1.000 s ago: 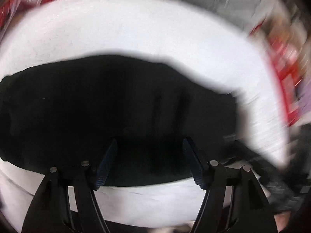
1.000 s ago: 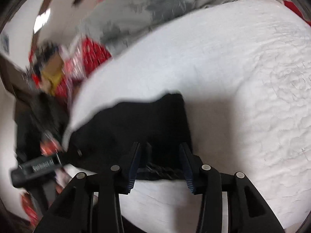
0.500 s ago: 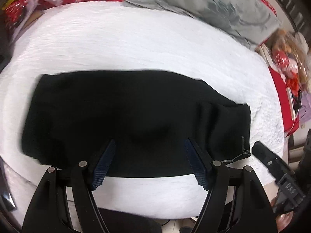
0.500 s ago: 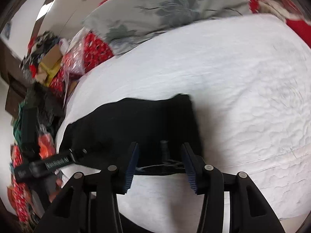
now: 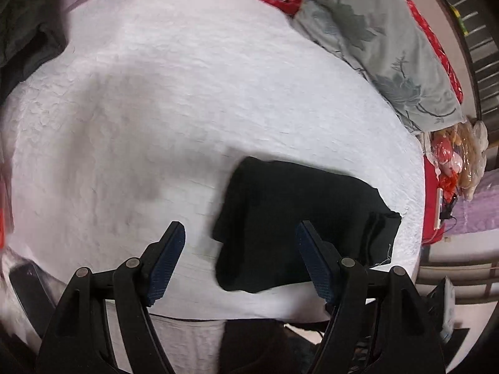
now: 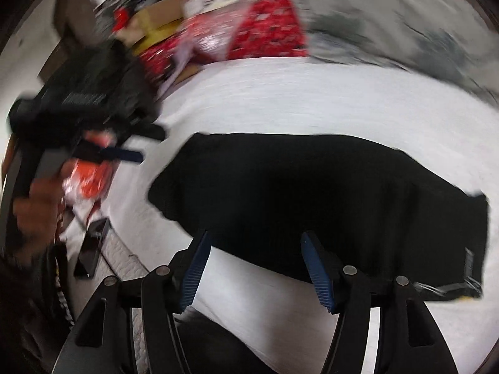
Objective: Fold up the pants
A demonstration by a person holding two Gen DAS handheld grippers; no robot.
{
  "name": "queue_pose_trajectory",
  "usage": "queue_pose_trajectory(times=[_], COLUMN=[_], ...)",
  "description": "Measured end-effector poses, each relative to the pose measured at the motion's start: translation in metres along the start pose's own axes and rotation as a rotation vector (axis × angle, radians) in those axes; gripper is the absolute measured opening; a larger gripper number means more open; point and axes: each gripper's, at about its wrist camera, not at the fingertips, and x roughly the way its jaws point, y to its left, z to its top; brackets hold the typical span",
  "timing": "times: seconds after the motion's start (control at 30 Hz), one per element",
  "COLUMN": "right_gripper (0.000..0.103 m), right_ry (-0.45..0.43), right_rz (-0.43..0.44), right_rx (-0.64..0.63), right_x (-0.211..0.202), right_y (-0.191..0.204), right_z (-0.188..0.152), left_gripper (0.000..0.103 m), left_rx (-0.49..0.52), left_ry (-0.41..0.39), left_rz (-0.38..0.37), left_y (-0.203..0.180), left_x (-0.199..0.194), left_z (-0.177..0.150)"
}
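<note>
On the white quilted bedspread (image 5: 218, 93) lie the folded black pants (image 5: 299, 227), near its front edge. Beyond them rests a grey floral pillow (image 5: 383, 46), beside red patterned bedding (image 6: 249, 31). Left gripper (image 5: 240, 258) and right gripper (image 6: 254, 268) hover spread apart, holding nothing.

Left tool (image 5: 240, 261) and right tool (image 6: 254, 269) both gape, empty.

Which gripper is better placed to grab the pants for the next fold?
Right, probably. The right gripper is open with the pants edge centred just beyond its jaws. The left gripper, also open, sits off their left end, mostly over bare bedsheet.
</note>
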Motion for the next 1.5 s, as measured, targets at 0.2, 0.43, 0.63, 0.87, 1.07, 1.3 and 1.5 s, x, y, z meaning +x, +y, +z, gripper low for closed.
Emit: queue_pose_trajectory(times=[0.2, 0.43, 0.63, 0.87, 1.07, 1.3, 1.5], right_gripper=[0.066, 0.069, 0.074, 0.078, 0.076, 0.028, 0.025], right_ry=[0.008, -0.044, -0.060, -0.074, -0.072, -0.059, -0.112], right_rz=[-0.041, -0.152, -0.239, -0.309, -0.340, -0.175, -0.101], right_rx=[-0.136, -0.235, -0.231, -0.282, -0.293, -0.143, -0.060], right_x=[0.035, 0.072, 0.094, 0.102, 0.117, 0.090, 0.055], right_y=[0.050, 0.092, 0.105, 0.124, 0.129, 0.091, 0.073], right_z=[0.000, 0.001, -0.002, -0.009, 0.003, 0.023, 0.028], left_gripper=[0.074, 0.074, 0.074, 0.075, 0.075, 0.032, 0.026], left_rx=[0.010, 0.137, 0.234, 0.256, 0.275, 0.130, -0.002], left_ry=[0.117, 0.233, 0.327, 0.364, 0.367, 0.320, 0.259], left_rz=[-0.118, -0.161, -0.126, -0.197, -0.195, -0.166, -0.291], left_y=[0.030, 0.017, 0.003, 0.000, -0.009, -0.006, -0.010], left_x=[0.006, 0.029, 0.059, 0.061, 0.066, 0.063, 0.035], left_z=[0.016, 0.039, 0.052, 0.061, 0.059, 0.051, 0.039])
